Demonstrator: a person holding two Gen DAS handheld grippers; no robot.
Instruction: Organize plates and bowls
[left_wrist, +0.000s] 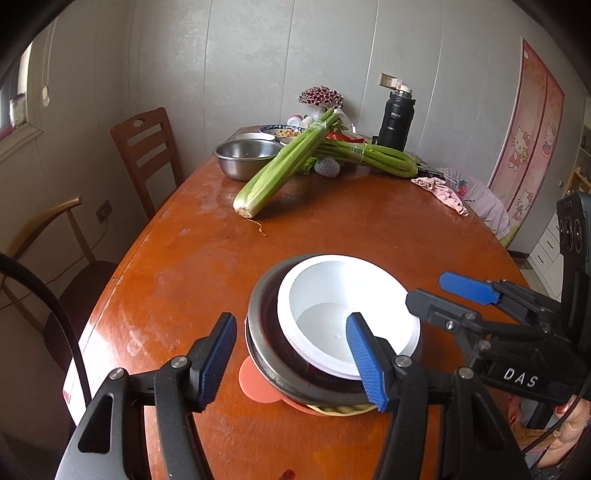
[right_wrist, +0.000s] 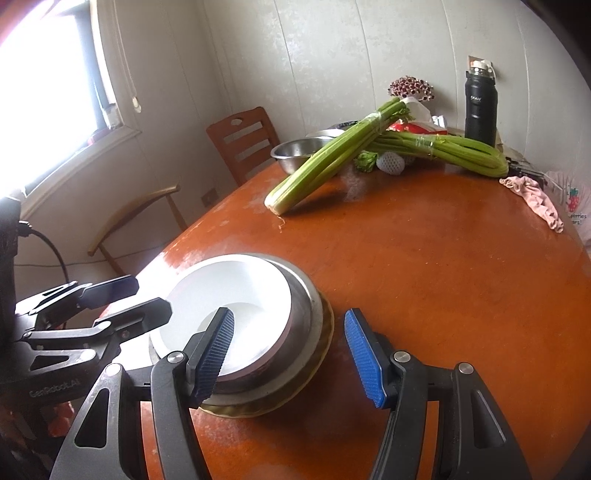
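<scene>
A white bowl sits nested in a steel bowl, on a yellowish plate and an orange plate, near the table's front edge. The stack also shows in the right wrist view: white bowl, steel bowl, yellowish plate. My left gripper is open and empty, its jaws astride the stack's near-left rim. My right gripper is open and empty, astride the stack's right rim; it also shows in the left wrist view.
At the far end of the orange-brown table lie two celery bunches, a steel basin, dishes of food, a black flask and a pink cloth. Chairs stand at the left.
</scene>
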